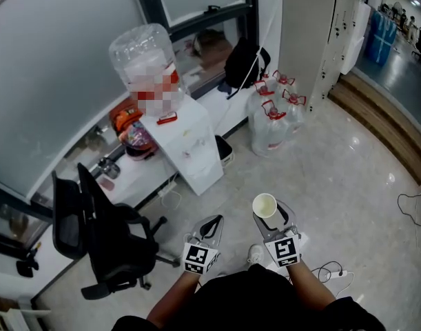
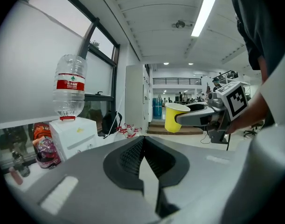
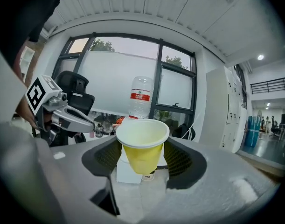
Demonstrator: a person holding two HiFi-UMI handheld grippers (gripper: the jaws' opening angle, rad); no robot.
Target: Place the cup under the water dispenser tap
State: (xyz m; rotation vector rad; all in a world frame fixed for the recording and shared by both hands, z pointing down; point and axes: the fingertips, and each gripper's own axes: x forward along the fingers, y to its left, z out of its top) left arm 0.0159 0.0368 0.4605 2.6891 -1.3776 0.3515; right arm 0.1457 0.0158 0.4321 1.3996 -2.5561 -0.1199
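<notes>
A yellow paper cup (image 1: 264, 205) stands upright and empty between the jaws of my right gripper (image 1: 266, 211), which is shut on it below the rim. The cup (image 3: 141, 146) fills the middle of the right gripper view. Past it on the floor stands the white water dispenser (image 1: 190, 144) with a clear bottle (image 1: 142, 59) upside down on top. The tap is not visible. My left gripper (image 1: 213, 223) hangs to the left of the cup, shut and empty. In the left gripper view the cup (image 2: 174, 117) shows at the right, the dispenser (image 2: 75, 134) at the left.
A black office chair (image 1: 101, 234) stands to the left, near my left gripper. Several full water jugs (image 1: 275, 117) sit on the floor behind the dispenser. A black bag (image 1: 245, 61) and clutter lie on the window ledge (image 1: 133, 179). Cables (image 1: 334, 273) trail at the right.
</notes>
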